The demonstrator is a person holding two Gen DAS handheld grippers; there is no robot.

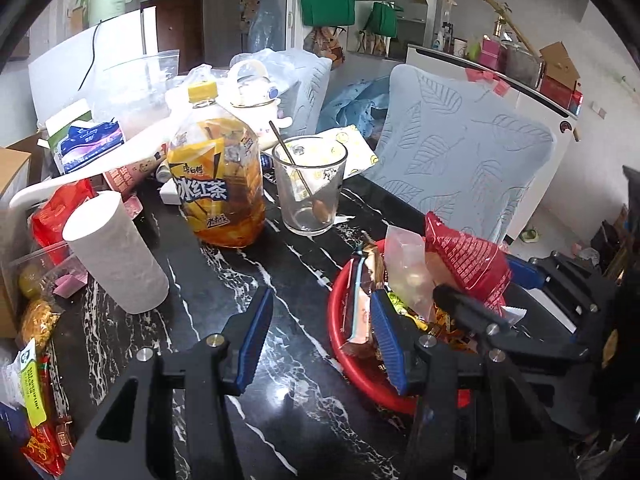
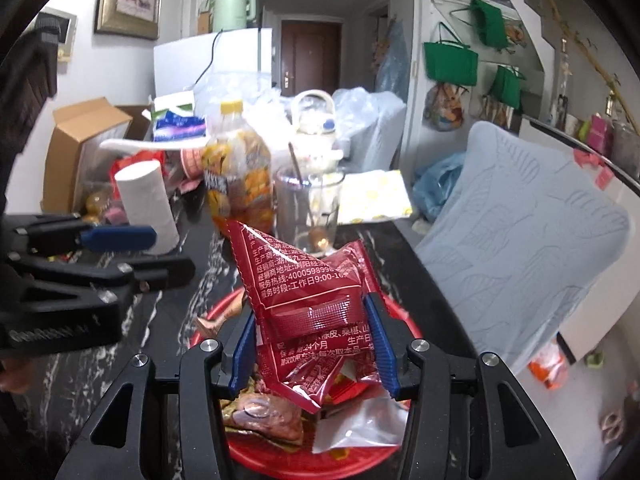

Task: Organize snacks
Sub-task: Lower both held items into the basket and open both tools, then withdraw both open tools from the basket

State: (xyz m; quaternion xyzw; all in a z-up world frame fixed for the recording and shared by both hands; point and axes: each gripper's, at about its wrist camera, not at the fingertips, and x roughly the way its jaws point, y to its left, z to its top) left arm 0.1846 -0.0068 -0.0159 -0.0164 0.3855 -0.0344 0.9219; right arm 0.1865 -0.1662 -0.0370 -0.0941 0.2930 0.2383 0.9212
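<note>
Two grippers: my right gripper [image 2: 312, 344] jaws are pinching a red snack packet [image 2: 304, 300] above the red bowl [image 2: 360, 456] for sorting; left gripper [image 1: 320, 344] jaws are spreading, empty, over the bench [image 1: 224, 264].

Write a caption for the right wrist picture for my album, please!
Right hand-held gripper holding a shiny red foil snack packet above the round red plastic bowl.

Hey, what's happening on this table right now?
Someone with two handheld grippers is sorting snacks. The right gripper has red snack packets between its fingers, above a red bowl that already holds other wrapped snacks. The left gripper is open and empty, over the dark marble table beside the bowl. A tea bottle, a glass and a paper roll stand behind.
</note>
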